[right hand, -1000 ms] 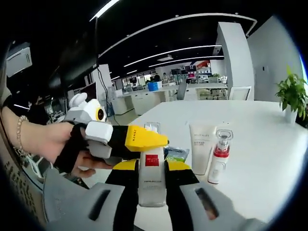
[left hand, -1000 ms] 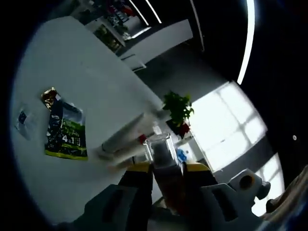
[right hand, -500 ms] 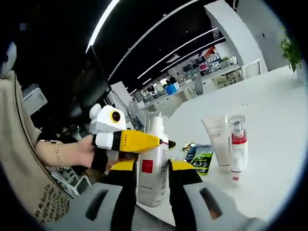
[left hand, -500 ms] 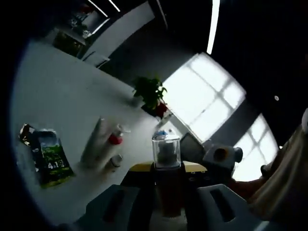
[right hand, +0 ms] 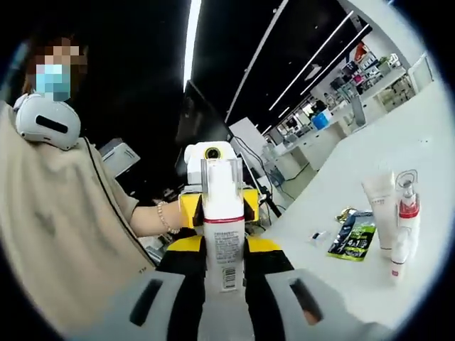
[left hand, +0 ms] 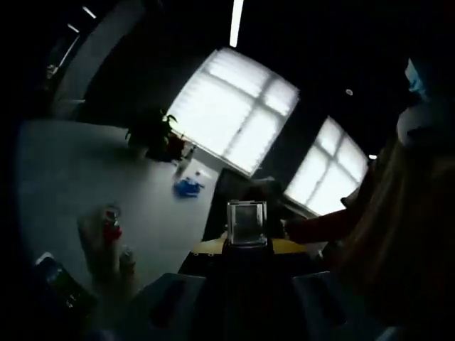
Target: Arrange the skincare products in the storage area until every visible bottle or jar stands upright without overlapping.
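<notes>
My right gripper (right hand: 224, 247) is shut on the body of a white bottle (right hand: 224, 245) with a clear cap, held upright in the air in front of a person. Behind it, my left gripper (right hand: 218, 207) faces the right gripper view, its yellow jaws on either side of the bottle's neck. In the dim left gripper view the clear cap (left hand: 247, 223) sits between the jaws of my left gripper (left hand: 247, 246). On the white table (right hand: 426, 142) stand a cream tube (right hand: 377, 206), a red-collared pump bottle (right hand: 407, 209) and a small bottle (right hand: 396, 256).
A green sachet (right hand: 355, 234) and a small packet (right hand: 316, 236) lie flat left of the tube. A potted plant (left hand: 153, 131) and a blue item (left hand: 186, 187) sit at the table's far end. The person's torso is close on the left of the right gripper view.
Both views have swung as the hands turned. The left gripper went from the bottle's side to behind it. The tube and pump bottle now sit further right in the right gripper view.
</notes>
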